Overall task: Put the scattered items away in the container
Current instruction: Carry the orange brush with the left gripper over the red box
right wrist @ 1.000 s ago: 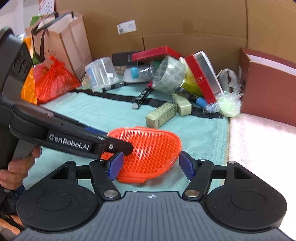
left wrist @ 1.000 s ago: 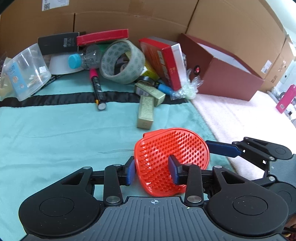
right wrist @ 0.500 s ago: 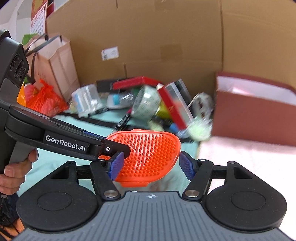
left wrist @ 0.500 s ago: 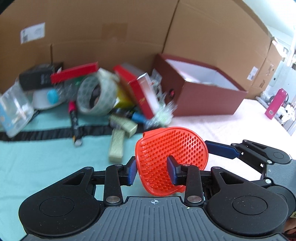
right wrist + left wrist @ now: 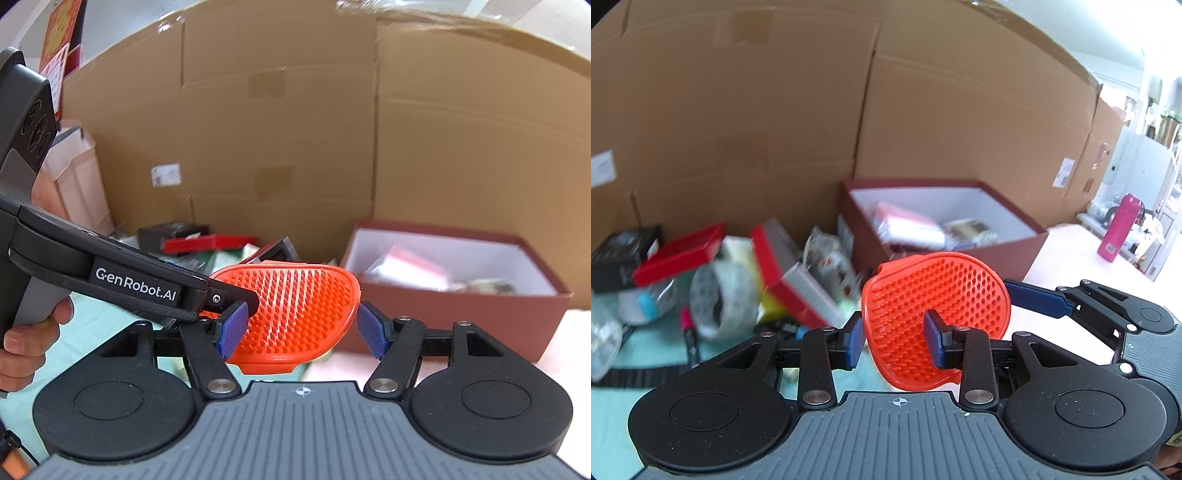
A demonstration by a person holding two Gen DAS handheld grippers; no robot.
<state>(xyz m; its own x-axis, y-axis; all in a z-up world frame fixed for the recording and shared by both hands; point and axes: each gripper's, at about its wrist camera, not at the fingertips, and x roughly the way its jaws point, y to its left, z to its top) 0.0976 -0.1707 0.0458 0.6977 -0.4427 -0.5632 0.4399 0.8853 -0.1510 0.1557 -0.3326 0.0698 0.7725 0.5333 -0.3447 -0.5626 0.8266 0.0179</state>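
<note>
With my left tongs (image 5: pixel 894 343) pinching the orange brush (image 5: pixel 934 314) up off the surface, the red box (image 5: pixel 945 225) lies ahead and slightly right; my right tongs (image 5: pixel 303 330) are spread, flanking the brush's far edge without gripping.

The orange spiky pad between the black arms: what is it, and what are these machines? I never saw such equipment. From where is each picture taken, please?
These are not robots. A person's hand holds a two-finger gripper, one in each hand. Each picture comes from a camera on one gripper, looking along its fingers. In the left view, the left gripper clamps an orange scrubber above a teal cloth. In the right view, the right gripper has its fingers either side of the same scrubber; whether they press it, I cannot tell. Behind is a blurred pile with a tape roll, beside an open dark red box holding some items.
</note>
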